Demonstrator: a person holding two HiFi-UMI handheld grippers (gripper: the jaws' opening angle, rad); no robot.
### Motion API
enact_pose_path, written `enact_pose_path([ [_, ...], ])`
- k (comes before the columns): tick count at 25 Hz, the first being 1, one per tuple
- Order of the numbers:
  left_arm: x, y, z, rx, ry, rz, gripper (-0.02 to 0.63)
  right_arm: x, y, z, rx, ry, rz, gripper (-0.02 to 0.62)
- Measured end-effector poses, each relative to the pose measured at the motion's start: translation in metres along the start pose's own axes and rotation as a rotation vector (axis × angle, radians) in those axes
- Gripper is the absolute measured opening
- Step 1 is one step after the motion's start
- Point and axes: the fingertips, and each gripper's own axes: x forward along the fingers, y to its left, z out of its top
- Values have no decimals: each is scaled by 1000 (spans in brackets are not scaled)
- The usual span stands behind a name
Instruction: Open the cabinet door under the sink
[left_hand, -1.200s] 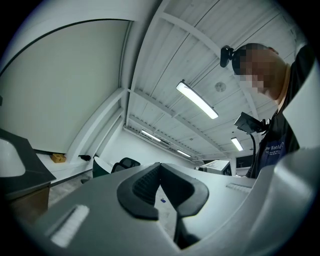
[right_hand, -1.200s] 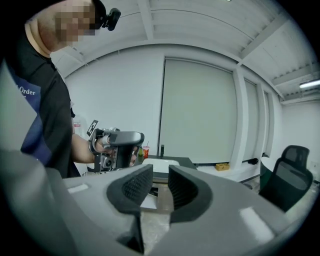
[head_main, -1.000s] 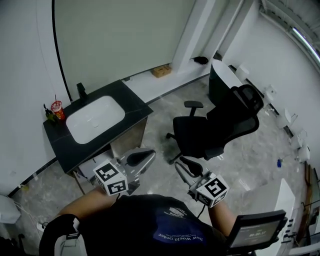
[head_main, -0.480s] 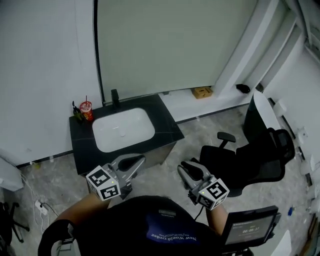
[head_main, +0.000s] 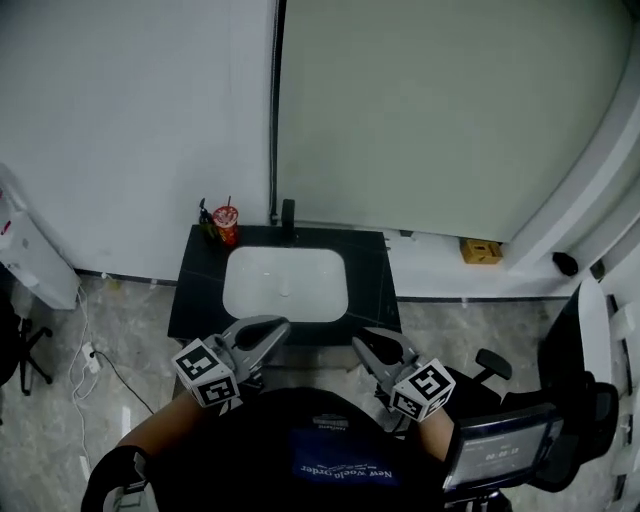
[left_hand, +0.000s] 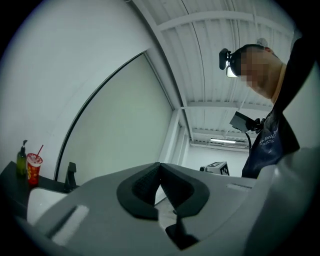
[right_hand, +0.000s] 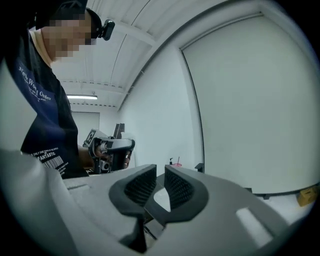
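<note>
Status: door opening not begun.

- Sink (head_main: 285, 283) sat in a dark countertop (head_main: 205, 290), seen from above in the head view. Faucet (head_main: 288, 215) stood behind the sink, red cup (head_main: 226, 222) at its rear left.
- The cabinet door, being under the sink, was hidden below the countertop's front edge. No view showed its face or a handle, so open or closed could not be read directly.
- Left gripper (head_main: 270, 328) was held just in front of the sink, left of its middle. Its jaw tips met and it was empty.
- Right gripper (head_main: 368, 345) was held in front of the sink, to its right. Its jaws had just been closing, a narrow gap remained and nothing lay between them.
- Neither gripper touched the countertop.

Left to do (judgement): come down to door level below the sink, find the edge or handle, grip and swing the door out.
</note>
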Motion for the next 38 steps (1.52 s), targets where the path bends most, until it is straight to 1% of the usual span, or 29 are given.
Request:
enact_pose_path([
  [4,28,8,7,39,-18,87,0,14,-40,11,-15,-8,101,40],
  [8,42,19,9,66,-46,186,0,29,-78,12,16,-21,173,9],
  [12,43,32,9,82,-37,256,0,52,-94,18,63,-52,229,2],
  [15,39,44,12,88,-38,279,0,70,-100,22,115,-77,255,0],
  [17,33,56,15,90,-35,279,0,83,-102,22,142,-84,256,0],
  [20,25,79,24,96,-30,241,0,108,-104,27,153,-85,228,0],
  [24,8,131,44,102,-28,189,0,163,-105,36,170,-78,204,0],
  [26,8,149,51,106,-24,164,0,181,-107,36,154,-65,186,-1],
  [31,19,152,58,106,-35,124,0,183,-111,39,103,-37,137,0],
  [38,19,159,55,83,-45,130,0,184,-116,33,76,-3,123,-1],
])
